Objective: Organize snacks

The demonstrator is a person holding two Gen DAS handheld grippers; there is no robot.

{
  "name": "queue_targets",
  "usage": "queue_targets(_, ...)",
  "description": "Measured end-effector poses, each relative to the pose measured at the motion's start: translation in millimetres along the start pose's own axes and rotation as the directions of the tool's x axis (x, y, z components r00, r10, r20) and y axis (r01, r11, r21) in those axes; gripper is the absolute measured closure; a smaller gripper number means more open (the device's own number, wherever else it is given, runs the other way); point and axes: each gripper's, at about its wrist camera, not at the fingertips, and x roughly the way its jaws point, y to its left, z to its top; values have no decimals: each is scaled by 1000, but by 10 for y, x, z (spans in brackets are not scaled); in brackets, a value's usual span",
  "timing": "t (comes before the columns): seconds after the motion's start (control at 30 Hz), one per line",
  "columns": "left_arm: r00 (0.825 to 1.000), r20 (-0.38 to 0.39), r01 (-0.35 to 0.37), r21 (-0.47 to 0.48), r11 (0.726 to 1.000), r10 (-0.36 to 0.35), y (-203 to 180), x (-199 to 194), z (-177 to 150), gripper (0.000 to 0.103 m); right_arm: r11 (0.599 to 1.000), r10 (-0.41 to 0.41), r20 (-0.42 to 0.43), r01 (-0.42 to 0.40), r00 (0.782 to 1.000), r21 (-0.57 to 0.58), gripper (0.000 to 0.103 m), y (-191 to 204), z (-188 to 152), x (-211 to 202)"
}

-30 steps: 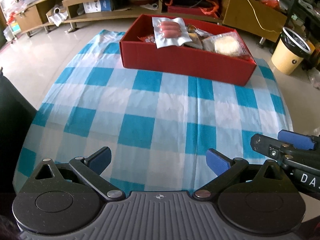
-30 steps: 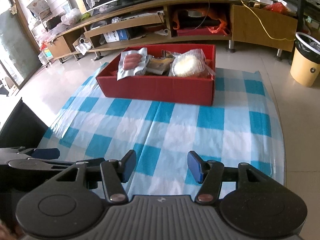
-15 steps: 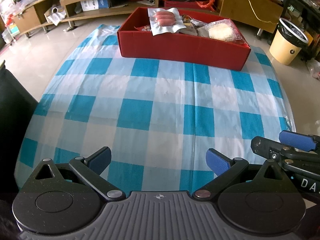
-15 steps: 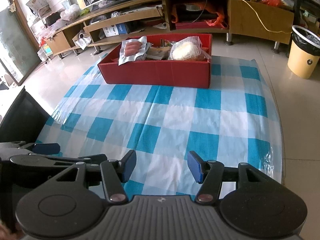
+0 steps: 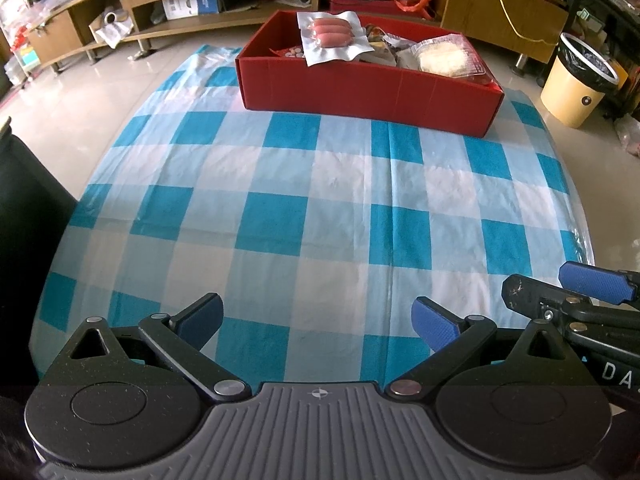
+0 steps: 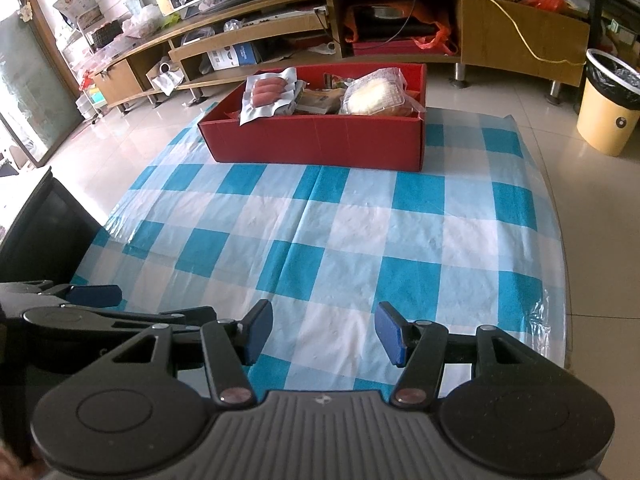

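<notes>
A red cardboard box [image 5: 360,88] [image 6: 316,140] stands at the far end of the blue-checked tablecloth [image 5: 320,208] [image 6: 360,232]. It holds snack packs: a sealed sausage pack [image 5: 334,36] [image 6: 270,92] leaning at its left, a clear-wrapped pale cake [image 5: 444,58] [image 6: 372,94] at its right, and other wrappers between them. My left gripper [image 5: 318,320] hovers open over the near edge of the cloth with nothing between its fingers. My right gripper [image 6: 324,334] is beside it, also open and empty. Both are far from the box.
A low wooden TV cabinet [image 6: 400,36] with cluttered shelves runs along the back. A yellow bin with a black liner [image 5: 576,84] [image 6: 610,108] stands on the floor at the right. A dark chair [image 5: 28,208] [image 6: 44,232] is at the left edge.
In both views the box has shrunk and moved up the picture, and more of the near cloth shows, as both grippers drew back from it. Both grippers stay open as before.
</notes>
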Motion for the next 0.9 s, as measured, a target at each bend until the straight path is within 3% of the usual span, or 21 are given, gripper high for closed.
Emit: queue_targets(0.9, 1000, 16, -20, 11, 1000, 20, -6, -21, 2, 2, 1000, 3, -3, -3, 1000, -4, 48, 10, -5, 1)
